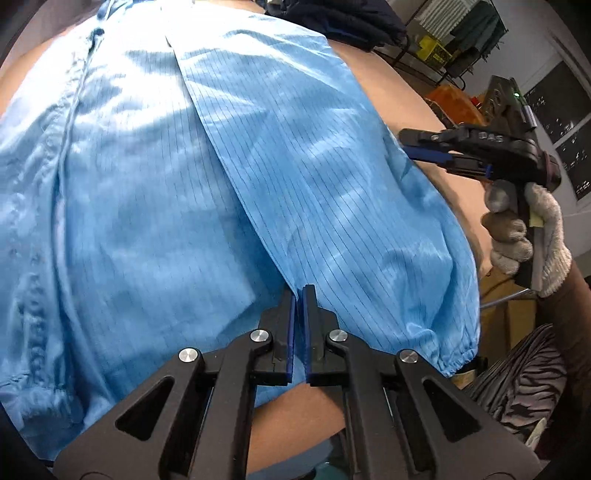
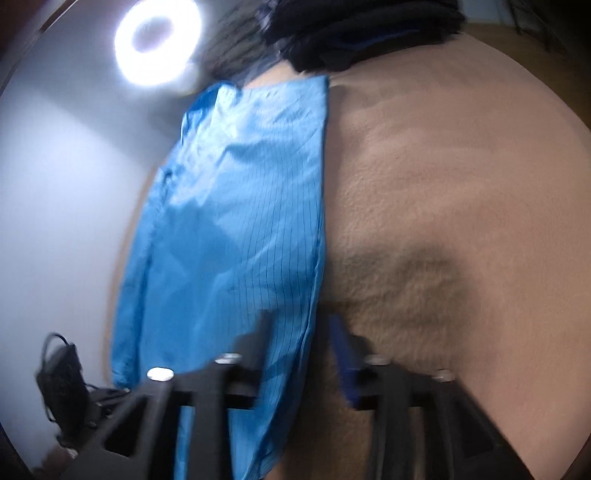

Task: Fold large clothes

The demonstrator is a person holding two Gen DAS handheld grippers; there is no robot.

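Folding looks half done: sleeve laid across the pinstriped light-blue smock (image 1: 258,177). Left gripper (image 1: 298,295) pinches its six-o'clock fold; right gripper (image 2: 301,328), fingers apart, empty.

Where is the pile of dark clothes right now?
In the left wrist view, the dark clothes sit at the far end of the brown table, just past the top edge of the blue coat and toward the right.
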